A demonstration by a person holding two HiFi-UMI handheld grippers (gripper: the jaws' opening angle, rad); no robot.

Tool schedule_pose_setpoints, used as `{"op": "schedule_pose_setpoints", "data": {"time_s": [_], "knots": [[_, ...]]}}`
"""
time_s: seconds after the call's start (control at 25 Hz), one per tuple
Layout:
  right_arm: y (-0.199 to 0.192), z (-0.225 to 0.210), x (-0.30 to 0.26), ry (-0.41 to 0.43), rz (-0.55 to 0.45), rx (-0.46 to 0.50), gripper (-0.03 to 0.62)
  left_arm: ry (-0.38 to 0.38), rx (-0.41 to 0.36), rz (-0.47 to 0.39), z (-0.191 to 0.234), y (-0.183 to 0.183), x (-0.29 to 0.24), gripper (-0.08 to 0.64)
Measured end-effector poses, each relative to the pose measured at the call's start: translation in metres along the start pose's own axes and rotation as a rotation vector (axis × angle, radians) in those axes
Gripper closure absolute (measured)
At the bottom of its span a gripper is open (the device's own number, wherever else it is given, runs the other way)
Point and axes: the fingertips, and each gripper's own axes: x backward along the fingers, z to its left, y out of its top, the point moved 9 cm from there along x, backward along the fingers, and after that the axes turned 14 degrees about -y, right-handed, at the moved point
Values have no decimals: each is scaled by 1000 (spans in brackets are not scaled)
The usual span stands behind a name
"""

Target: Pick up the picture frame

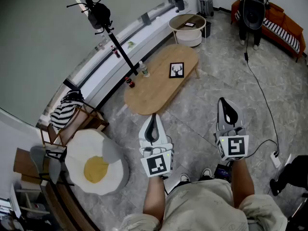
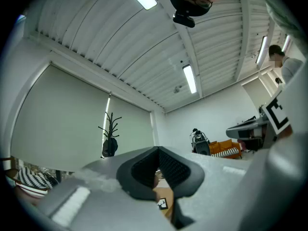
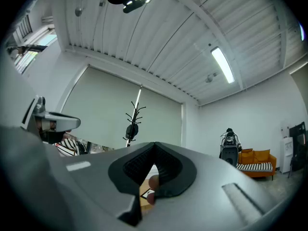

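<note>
Hanging well off the counter [image 1: 154, 93] with left tool [image 1: 153, 121] and right tool [image 1: 227, 109] pinched shut, empty; probably lining up on its picture frame [image 1: 176, 70].

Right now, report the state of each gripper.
Left gripper: jaws closed, holding nothing.
Right gripper: jaws closed, holding nothing.

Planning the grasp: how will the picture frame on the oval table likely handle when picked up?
The picture frame looks thin and rigid, so it is probably stiff and light. Lying flat on the smooth table, it may slide when nudged.
</note>
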Motion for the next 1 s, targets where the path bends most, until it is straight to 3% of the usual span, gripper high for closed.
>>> {"op": "schedule_pose_setpoints", "data": {"time_s": [0.64, 1.0], "knots": [[-16, -48, -7, -10, -2, -23, 591, -25, -1, 19, -48, -2, -38, 555], [-29, -96, -9, -12, 14, -39, 591, -50, 9, 30, -94, -8, -67, 555]]}}
